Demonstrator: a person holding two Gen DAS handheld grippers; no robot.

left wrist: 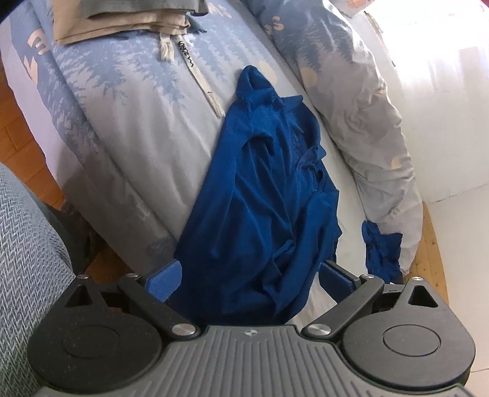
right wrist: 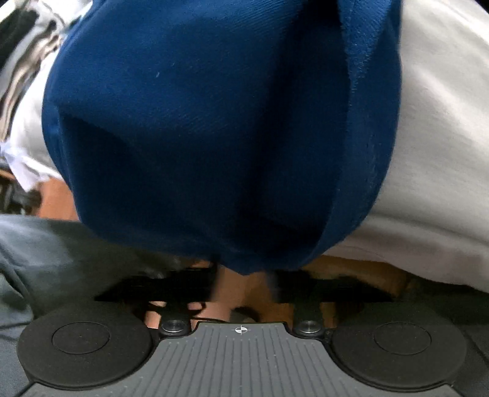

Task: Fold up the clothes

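A crumpled blue shirt (left wrist: 262,189) lies on the pale blue patterned bedcover (left wrist: 122,116) and hangs over the near edge. My left gripper (left wrist: 249,276) is open, its blue pads wide apart on either side of the shirt's near end and not pressing it. A smaller bunch of blue cloth (left wrist: 382,250) shows at the bed's edge to the right. In the right wrist view the blue shirt (right wrist: 214,122) fills most of the frame and narrows to a point at my right gripper (right wrist: 244,271), which is shut on it. The cloth hides the fingertips.
Folded beige and grey clothes (left wrist: 122,21) sit at the far end of the bed, with a drawstring (left wrist: 198,79) trailing from them. A bunched duvet (left wrist: 360,107) runs along the right. Wooden floor (left wrist: 434,244) lies beyond the edges. A herringbone sleeve (left wrist: 24,244) is at left.
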